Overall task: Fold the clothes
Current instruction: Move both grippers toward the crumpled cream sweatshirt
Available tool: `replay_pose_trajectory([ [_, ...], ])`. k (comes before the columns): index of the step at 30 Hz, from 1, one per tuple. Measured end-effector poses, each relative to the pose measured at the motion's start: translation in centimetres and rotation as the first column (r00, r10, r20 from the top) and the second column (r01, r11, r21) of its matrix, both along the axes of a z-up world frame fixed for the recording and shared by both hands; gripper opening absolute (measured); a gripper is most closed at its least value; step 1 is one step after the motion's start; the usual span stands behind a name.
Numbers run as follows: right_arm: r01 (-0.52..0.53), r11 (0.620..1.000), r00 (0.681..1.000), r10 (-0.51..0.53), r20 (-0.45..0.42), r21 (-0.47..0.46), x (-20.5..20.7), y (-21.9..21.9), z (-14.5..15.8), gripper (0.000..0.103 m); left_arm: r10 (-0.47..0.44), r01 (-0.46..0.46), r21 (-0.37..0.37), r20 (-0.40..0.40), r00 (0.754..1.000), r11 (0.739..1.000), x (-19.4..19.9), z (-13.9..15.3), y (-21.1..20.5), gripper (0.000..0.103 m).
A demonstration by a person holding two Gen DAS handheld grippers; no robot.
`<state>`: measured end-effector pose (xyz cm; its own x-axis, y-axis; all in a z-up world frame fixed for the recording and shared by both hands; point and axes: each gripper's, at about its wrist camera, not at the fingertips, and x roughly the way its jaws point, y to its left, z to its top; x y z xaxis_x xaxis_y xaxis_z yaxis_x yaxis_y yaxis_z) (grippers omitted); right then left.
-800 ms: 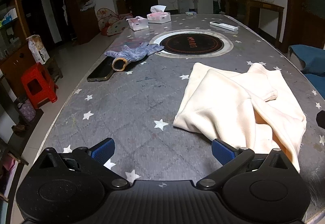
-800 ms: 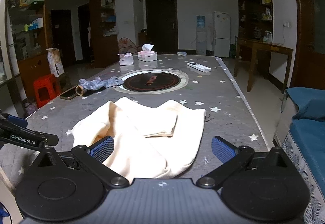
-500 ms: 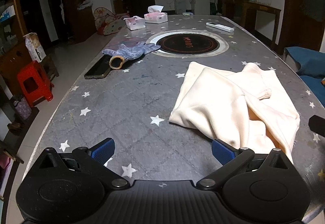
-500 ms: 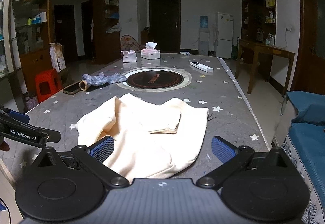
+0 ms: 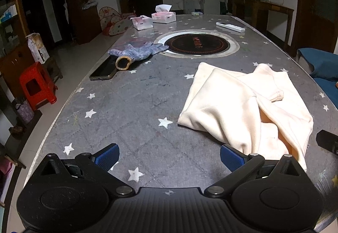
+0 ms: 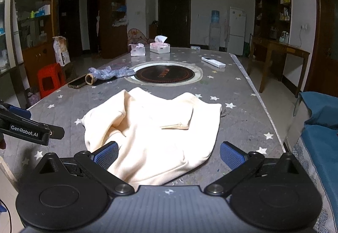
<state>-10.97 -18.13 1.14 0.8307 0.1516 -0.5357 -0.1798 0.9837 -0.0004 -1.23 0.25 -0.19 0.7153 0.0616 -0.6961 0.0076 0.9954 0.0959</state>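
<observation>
- The cream sweatshirt (image 6: 156, 127) lies rumpled on the grey, star-printed table cover (image 5: 131, 110), near the table's front edge. Its fabric looks soft and thick, like fleece, with rounded folds and one sleeve laid flat across the body, ribbed cuff showing.
- The left gripper (image 5: 169, 155) hangs over bare table cover just left of the garment. Its jaws stand spread as wide as they go, with nothing between the ridged blue pads (image 5: 106, 156).
- The right gripper (image 6: 169, 153) is tilted down over the sweatshirt's near hem, jaws equally wide. The fabric lies below and between the fingers, but whether the left pad brushes it cannot be told; it grips nothing.
- Set into the table beyond the garment is a round, glossy black induction hob (image 5: 197, 45) ringed in brushed metal.
- Left of it lies a blue-grey knitted glove (image 5: 137, 52) with a tan cuff, partly resting on a dark, flat smartphone (image 5: 103, 70).
- Farther back stand two tissue boxes (image 5: 163, 16) and a slim white remote control (image 5: 230, 26).
</observation>
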Motion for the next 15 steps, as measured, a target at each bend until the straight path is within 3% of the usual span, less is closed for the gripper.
replay_pose_trajectory([
  [15,0.009,1.000,0.998,-0.010,-0.059,-0.008,0.67,0.11,-0.81,0.103,-0.010,0.010,0.007,-0.034,0.999,1.000,0.46,-0.75,-0.60,0.103],
])
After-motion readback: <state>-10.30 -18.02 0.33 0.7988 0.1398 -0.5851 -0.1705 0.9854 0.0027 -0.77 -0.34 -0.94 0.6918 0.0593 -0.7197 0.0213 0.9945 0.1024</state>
